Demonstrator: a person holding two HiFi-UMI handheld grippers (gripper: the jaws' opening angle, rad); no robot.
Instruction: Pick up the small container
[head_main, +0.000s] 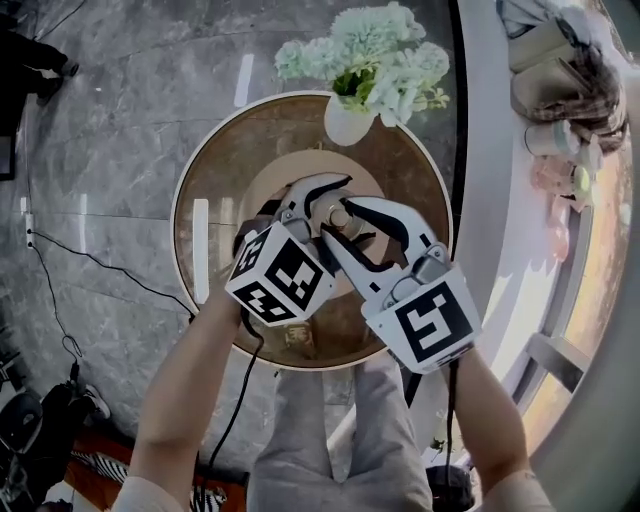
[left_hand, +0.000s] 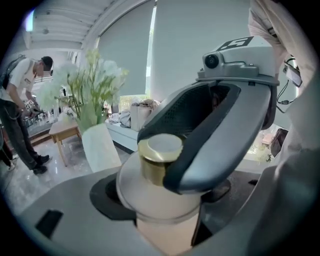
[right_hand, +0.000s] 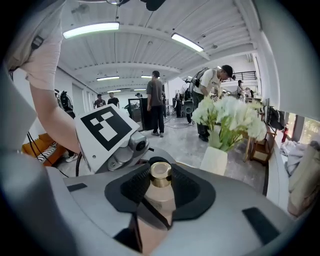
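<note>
Small container (head_main: 340, 214): here it is, over the middle of the round table (head_main: 215, 200), caught between two grippers at once. From above I can't say whether it touches the tabletop.
Container body (left_hand: 162, 225): frosted, peachy-pink, with wide shoulders. What's inside doesn't show through.
Container cap (left_hand: 159, 150): gold, round and flat-topped, and it's on.
Left gripper (left_hand: 162, 200): clamped on the small container. The body fills the gap between its jaws, and both dark pads sit against the shoulders.
Right gripper (right_hand: 161, 180): also clenched on the small container, with the jaws standing wide. The gold cap rises between the two dark ribbed pads, and the left gripper view shows one pad curled right against the cap.
Grippers together: they come in from the near side of the round table. The tips cross at its centre, with the marker cubes trailing back towards the person.
Vase (head_main: 348, 122): white, standing at the far edge of the round table.
Vase contents: a full bunch of white flowers (head_main: 375, 55) with green stems, spreading out past the table's far rim.
</note>
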